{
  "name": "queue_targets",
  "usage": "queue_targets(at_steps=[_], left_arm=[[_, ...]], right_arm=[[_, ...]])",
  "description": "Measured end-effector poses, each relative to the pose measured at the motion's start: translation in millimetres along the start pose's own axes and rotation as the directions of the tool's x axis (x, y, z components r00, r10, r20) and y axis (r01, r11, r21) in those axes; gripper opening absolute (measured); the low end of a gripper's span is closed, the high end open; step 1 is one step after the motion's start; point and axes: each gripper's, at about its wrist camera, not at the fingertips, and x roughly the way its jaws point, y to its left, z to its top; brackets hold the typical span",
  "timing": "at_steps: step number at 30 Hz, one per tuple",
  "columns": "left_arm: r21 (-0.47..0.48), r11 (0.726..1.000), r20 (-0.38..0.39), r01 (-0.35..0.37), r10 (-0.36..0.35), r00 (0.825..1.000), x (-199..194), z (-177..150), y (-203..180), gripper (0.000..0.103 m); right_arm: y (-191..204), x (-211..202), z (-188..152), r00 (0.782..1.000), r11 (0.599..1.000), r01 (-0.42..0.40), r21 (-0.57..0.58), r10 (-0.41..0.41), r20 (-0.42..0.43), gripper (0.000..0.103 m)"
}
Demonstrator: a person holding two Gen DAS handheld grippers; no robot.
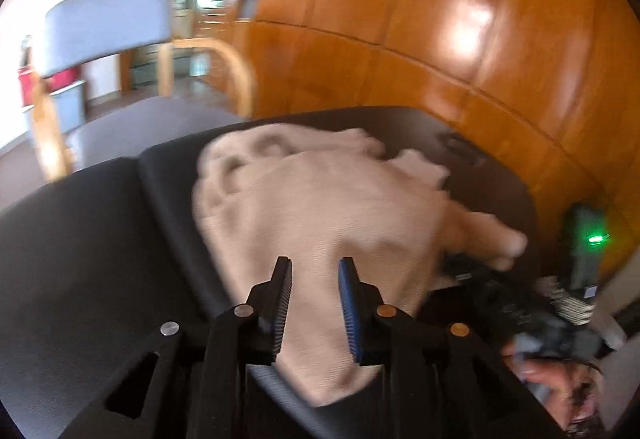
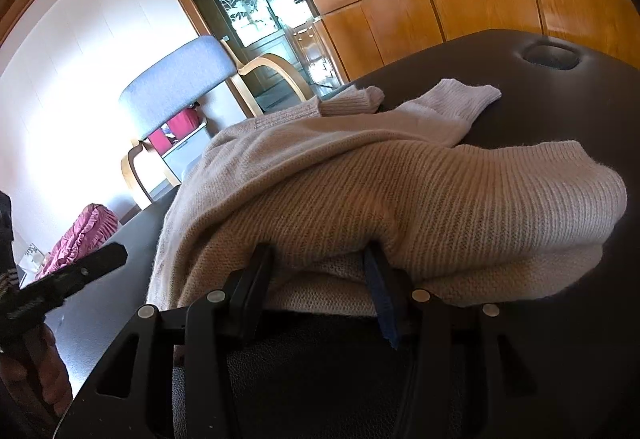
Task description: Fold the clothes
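Left wrist view, blurred: a beige knit sweater [image 1: 320, 207] lies bunched on a dark padded table [image 1: 100, 239]. The left gripper [image 1: 314, 267] sits at 6 o'clock, its fingers spread with a clear gap, and the cloth's near edge runs between and under them; whether they touch it I cannot tell. At 10 o'clock stands a grey chair [image 1: 104, 27] with a pale wood frame, and wood wall panels [image 1: 440, 39] fill 1 o'clock. No writing can be read.

Right wrist view: the sweater [image 2: 400, 191] is folded over itself on the table [image 2: 580, 111], a ribbed cuff [image 2: 464, 95] pointing to 1 o'clock. The right gripper [image 2: 318, 255] at 6 o'clock is spread wide, its tips pushed under the sweater's near fold. The left gripper [image 2: 72, 275] shows at 8 o'clock, beside the sweater. No container or label shows.
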Motion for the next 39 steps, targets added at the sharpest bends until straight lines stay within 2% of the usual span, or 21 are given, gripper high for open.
queue_targets(at_steps=[3, 6, 9, 13, 16, 18, 19, 21, 23, 27, 29, 34, 39], left_arm=[[0.070, 0.997, -0.012, 0.026, -0.025, 1.000, 5.1, 8.9, -20.9, 0.041], [0.140, 0.989, -0.026, 0.052, -0.049, 0.998, 10.3, 17.9, -41.8, 0.044], [0.203, 0.979, -0.044, 0.019, -0.010, 0.999, 24.6, 20.3, -53.8, 0.045], [0.177, 0.983, -0.042, 0.054, -0.047, 0.998, 30.4, 21.4, -46.2, 0.046], [0.186, 0.982, -0.051, -0.012, 0.022, 0.998, 41.2, 18.7, -42.6, 0.048], [0.188, 0.982, -0.049, -0.021, 0.031, 0.998, 44.0, 16.1, -40.2, 0.041], [0.168, 0.986, -0.045, -0.016, 0.024, 0.999, 42.7, 15.8, -37.1, 0.037], [0.111, 0.994, -0.035, 0.003, 0.001, 0.999, 37.6, 16.7, -28.6, 0.017], [0.072, 0.997, -0.003, -0.002, 0.002, 1.000, 26.7, 17.5, -19.7, 0.008], [-0.022, 0.994, 0.100, -0.107, 0.108, 0.989, -5.8, 14.2, 11.7, 0.006], [-0.113, 0.987, 0.118, -0.114, 0.127, 0.985, -22.1, 7.9, 39.7, 0.006], [-0.265, 0.954, 0.129, -0.143, 0.182, 0.975, -57.0, -19.9, 97.2, 0.006], [-0.373, 0.916, 0.142, -0.146, 0.212, 0.967, -89.7, -53.9, 138.3, 0.006]], right_arm=[[-0.8, -0.6, -0.1, 1.000, 1.000, -0.004, 0.003, 0.004, 0.001, 0.051], [-1.2, -0.9, -0.2, 1.000, 1.000, -0.008, 0.006, 0.008, 0.002, 0.051], [-1.8, -0.9, -0.4, 1.000, 1.000, -0.013, 0.010, 0.013, 0.002, 0.051], [-4.6, 0.2, 0.0, 1.000, 0.999, -0.025, 0.022, 0.025, 0.002, 0.051], [-6.5, 1.0, 0.3, 0.999, 0.999, -0.034, 0.029, 0.034, 0.001, 0.051], [-4.0, 2.3, 0.2, 0.999, 0.999, -0.033, 0.018, 0.033, -0.005, 0.052], [-3.2, 3.0, 0.1, 0.999, 0.999, -0.033, 0.015, 0.034, -0.008, 0.052], [-2.7, 4.2, -0.2, 0.999, 0.999, -0.038, 0.013, 0.038, -0.011, 0.052], [-2.2, 3.9, -0.3, 0.999, 0.999, -0.039, 0.013, 0.039, -0.010, 0.052], [-2.0, 3.7, 0.0, 0.999, 0.999, -0.043, 0.019, 0.044, -0.008, 0.052], [-1.9, 3.3, 0.2, 0.999, 0.999, -0.046, 0.021, 0.047, -0.007, 0.052], [8.7, -5.4, 1.6, 1.000, 0.999, -0.028, -0.018, 0.028, 0.013, 0.053], [31.1, -24.6, 2.9, 0.997, 0.996, -0.014, -0.091, 0.020, 0.070, 0.053]])
